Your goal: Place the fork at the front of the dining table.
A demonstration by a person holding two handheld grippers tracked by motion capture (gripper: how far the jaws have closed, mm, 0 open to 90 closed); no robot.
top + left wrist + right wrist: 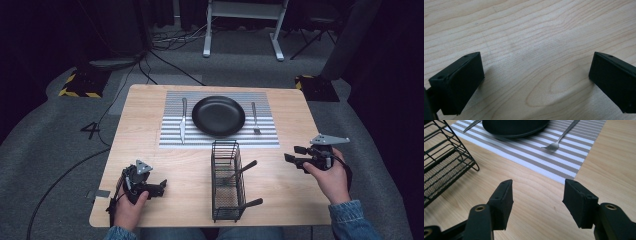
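A black plate (218,116) sits on a grey-and-white striped placemat (170,141) at the far middle of the wooden table (150,105). A knife (183,120) lies left of the plate and a fork (255,118) right of it. My left gripper (161,186) rests near the front left of the table, and in its own view the left gripper (536,77) is open over bare wood. My right gripper (291,153) is held to the right of the wire basket (227,180). Its own view shows the right gripper (537,195) open and empty, with the fork (559,141) and plate (516,126) ahead.
The black wire basket stands at the front middle of the table, with two black-handled utensils (245,169) poking out of it to the right. Its corner (441,167) is at the left of the right gripper view. Cables and a white desk frame (245,20) lie on the floor beyond.
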